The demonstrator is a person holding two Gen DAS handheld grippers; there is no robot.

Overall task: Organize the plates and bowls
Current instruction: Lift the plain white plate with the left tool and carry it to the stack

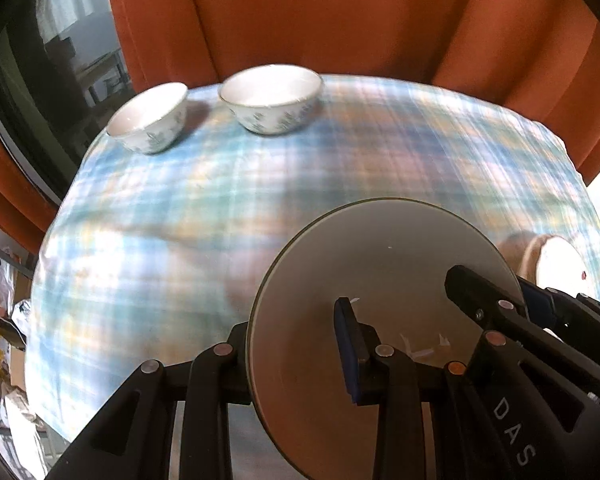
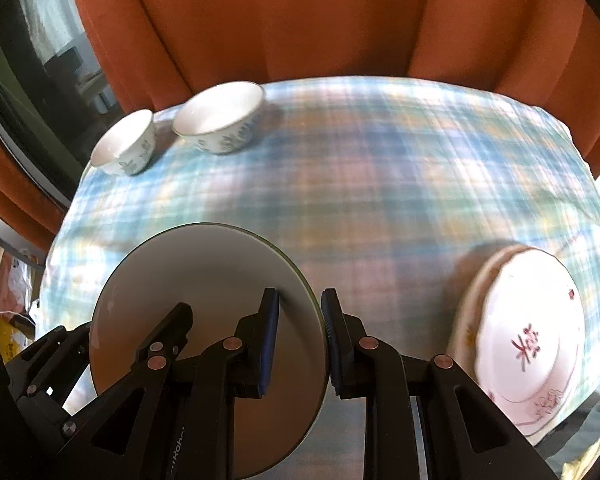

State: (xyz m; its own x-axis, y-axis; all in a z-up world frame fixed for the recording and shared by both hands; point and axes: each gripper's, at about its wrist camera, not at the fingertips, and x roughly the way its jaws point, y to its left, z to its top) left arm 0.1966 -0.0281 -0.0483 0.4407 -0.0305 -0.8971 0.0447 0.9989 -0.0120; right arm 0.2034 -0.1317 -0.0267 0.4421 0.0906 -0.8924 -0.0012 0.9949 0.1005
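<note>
A plain grey-white plate (image 1: 380, 280) (image 2: 204, 276) hangs above the table, carried between both grippers. My left gripper (image 1: 292, 352) is shut on its left rim, one finger under the plate and the blue pad (image 1: 346, 344) on top. My right gripper (image 2: 300, 332) is shut on the right rim, a blue pad on each side. Each gripper shows in the other's view, the right gripper (image 1: 480, 304) and the left gripper (image 2: 168, 332). Two white bowls with blue-green flowers stand at the far left: a small bowl (image 1: 152, 118) (image 2: 126, 148) and a larger bowl (image 1: 272, 98) (image 2: 220, 122).
A blue plaid cloth (image 1: 340, 152) (image 2: 380, 168) covers the table. A floral white plate (image 2: 532, 340) (image 1: 556, 264) lies on another plate at the near right edge. Orange curtains (image 2: 300, 20) hang behind the table, with a dark window (image 1: 60, 60) to the left. Clutter lies on the floor at left.
</note>
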